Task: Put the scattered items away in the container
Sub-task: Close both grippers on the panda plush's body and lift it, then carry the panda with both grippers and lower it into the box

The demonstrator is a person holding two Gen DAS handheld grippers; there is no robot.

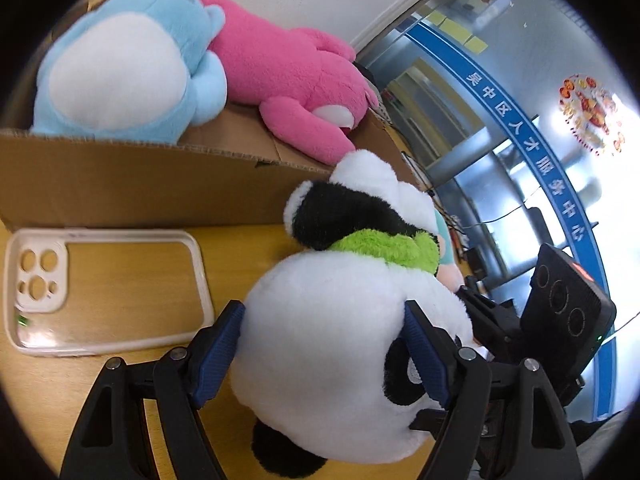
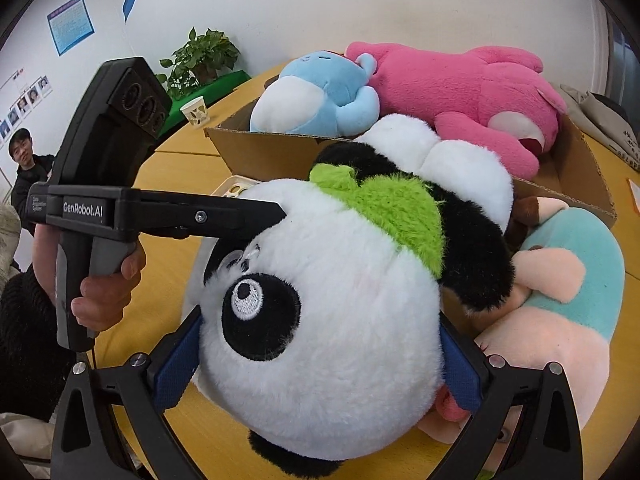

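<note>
- The left gripper (image 1: 324, 350) has its blue-padded fingers (image 1: 218, 350) pressed into both sides of the panda plush (image 1: 340, 344), pinching its white head at the lower centre of the left wrist view.
- The right gripper (image 2: 320, 364) clamps the same panda plush (image 2: 320, 320) from another side; its blue fingers (image 2: 176, 368) dent the fur at either edge of the head, low in the right wrist view.
- In the right wrist view the left gripper's black body (image 2: 132, 212) reaches in from the left, its tip touching the panda's head, with a hand (image 2: 108, 292) around its handle.
- The panda wears a green leaf patch (image 2: 384, 216) and lies over the yellow wooden table (image 1: 248, 248), just beside the cardboard box (image 1: 120, 180).
- Inside the box, in the upper left of the left wrist view, lie a blue plush (image 1: 120, 64) and a pink plush (image 1: 288, 76), touching each other.
- A clear phone case (image 1: 104, 288) lies flat on the table at the left of the left wrist view, just in front of the box wall.
- A pink-and-teal plush (image 2: 560, 292) lies on the table at the right of the right wrist view, touching the panda.
- A paper cup (image 2: 196, 110) and a potted plant (image 2: 204, 56) stand far back at the upper left of the right wrist view.
</note>
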